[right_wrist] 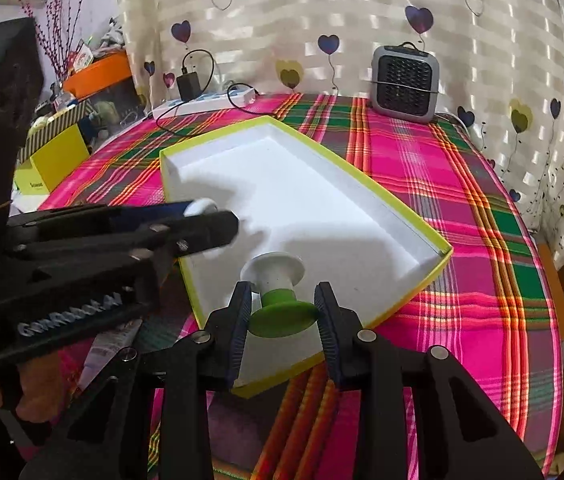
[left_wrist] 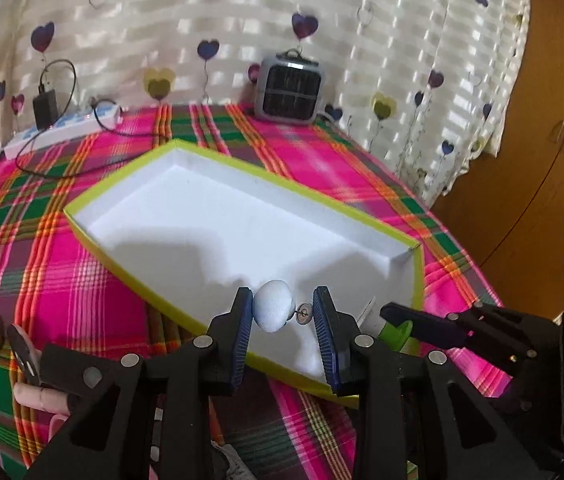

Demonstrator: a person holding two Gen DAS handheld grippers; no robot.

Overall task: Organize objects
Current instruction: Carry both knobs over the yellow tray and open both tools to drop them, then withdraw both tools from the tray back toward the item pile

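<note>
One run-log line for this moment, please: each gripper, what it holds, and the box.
left gripper: shut on white knob | right gripper: shut on green-and-white spool | box: open, nothing lying in it, both over near end

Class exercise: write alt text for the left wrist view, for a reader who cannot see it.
The left gripper holds a white knob between its fingers above a shallow lime-edged box on a pink plaid cloth. The right gripper enters from the right.

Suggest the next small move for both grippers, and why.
Probably lower both a little and release into the box. The left gripper holds a white knob, the right gripper a green and white spool; both hang over the near end of the box, whose white floor is bare.
</note>
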